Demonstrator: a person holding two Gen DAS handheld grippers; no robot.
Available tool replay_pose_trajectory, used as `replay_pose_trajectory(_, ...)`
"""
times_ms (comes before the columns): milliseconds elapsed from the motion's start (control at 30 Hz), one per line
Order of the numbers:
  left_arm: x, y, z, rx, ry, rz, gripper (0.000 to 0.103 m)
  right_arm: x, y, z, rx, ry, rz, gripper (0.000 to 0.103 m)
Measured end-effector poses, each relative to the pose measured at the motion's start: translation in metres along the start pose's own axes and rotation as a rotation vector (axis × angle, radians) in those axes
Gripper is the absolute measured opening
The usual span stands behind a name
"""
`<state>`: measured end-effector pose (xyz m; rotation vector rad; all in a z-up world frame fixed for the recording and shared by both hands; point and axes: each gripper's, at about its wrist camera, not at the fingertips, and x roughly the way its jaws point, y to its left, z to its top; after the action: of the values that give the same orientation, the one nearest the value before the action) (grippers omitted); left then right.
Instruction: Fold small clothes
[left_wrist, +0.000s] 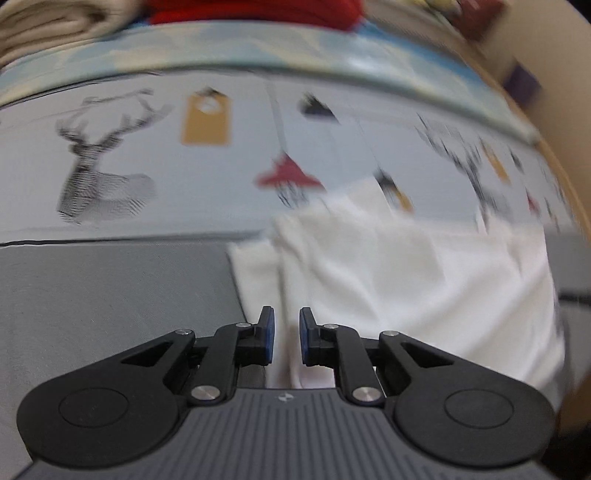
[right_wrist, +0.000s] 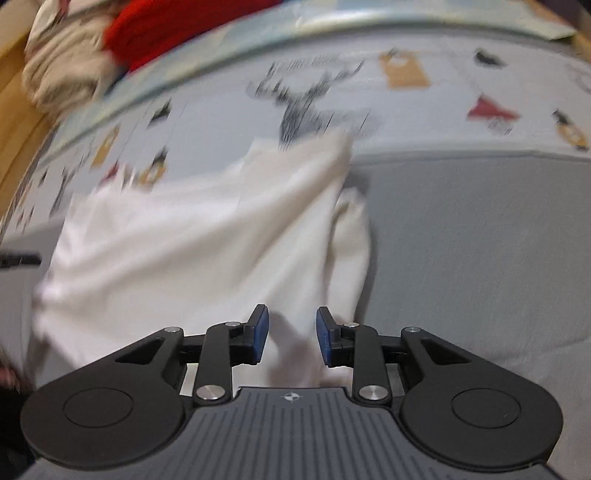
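White garment (left_wrist: 406, 280): lies rumpled on a grey surface (left_wrist: 110, 295), its far edge over a pale sheet printed with deer and tags (left_wrist: 221, 155); both views blurred. Left claw (left_wrist: 287, 341): pads slightly apart, above the garment's left part, nothing pressed between them. Right claw (right_wrist: 291, 338): pads apart, white cloth visible in the gap, not clamped. Red fabric (right_wrist: 177, 29) and beige fabric (left_wrist: 44, 29): beyond the sheet's blue border.
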<state>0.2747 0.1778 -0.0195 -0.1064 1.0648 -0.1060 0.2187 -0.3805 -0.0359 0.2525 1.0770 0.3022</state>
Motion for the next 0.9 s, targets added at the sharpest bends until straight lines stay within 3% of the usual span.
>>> replay_pose_trajectory(33, 0.0, 0.004, 0.005, -0.038, -0.024, 0.01, 0.023, -0.001, -0.002, 0.007, 0.023, -0.036, -0.016, 0.031)
replay_pose_trajectory(133, 0.005, 0.011, 0.02, -0.133, -0.058, -0.017, 0.025, 0.002, -0.01, 0.023, 0.08, -0.1, -0.078, 0.048)
replay_pose_trajectory(267, 0.024, 0.001, 0.039, -0.148, -0.057, -0.047, 0.031, 0.013, -0.017, 0.044, 0.121, -0.135, -0.086, 0.049)
replay_pose_trajectory(400, 0.045, -0.016, 0.048, -0.123, -0.028, -0.026, 0.056, 0.028, -0.013, 0.061, 0.123, -0.13, -0.086, 0.05)
replay_pose_trajectory(500, 0.063, -0.026, 0.049, -0.083, -0.011, -0.015, 0.059, 0.042, -0.011, 0.072, 0.131, -0.11, -0.092, 0.05)
replay_pose_trajectory(533, 0.07, -0.029, 0.05, -0.063, 0.004, -0.011, 0.055, 0.047, -0.01, 0.074, 0.13, -0.099, -0.103, 0.05)
replay_pose_trajectory(567, 0.076, -0.033, 0.05, -0.027, 0.018, -0.001, 0.035, 0.052, -0.009, 0.076, 0.129, -0.087, -0.109, 0.05)
replay_pose_trajectory(600, 0.079, -0.038, 0.051, 0.032, 0.012, 0.021, 0.004, 0.057, -0.008, 0.078, 0.128, -0.073, -0.113, 0.05)
replay_pose_trajectory(667, 0.065, -0.042, 0.055, 0.083, -0.147, 0.092, 0.004, 0.064, -0.007, 0.08, 0.123, -0.064, -0.122, 0.05)
replay_pose_trajectory(733, 0.053, -0.036, 0.064, 0.03, -0.237, 0.087, 0.005, 0.07, -0.006, 0.082, 0.123, -0.055, -0.134, 0.05)
replay_pose_trajectory(800, 0.062, -0.028, 0.065, -0.012, -0.179, 0.06, 0.005, 0.074, -0.006, 0.084, 0.124, -0.051, -0.133, 0.05)
replay_pose_trajectory(900, 0.078, -0.027, 0.06, 0.04, -0.097, 0.122, 0.006, 0.079, -0.006, 0.087, 0.122, -0.044, -0.144, 0.05)
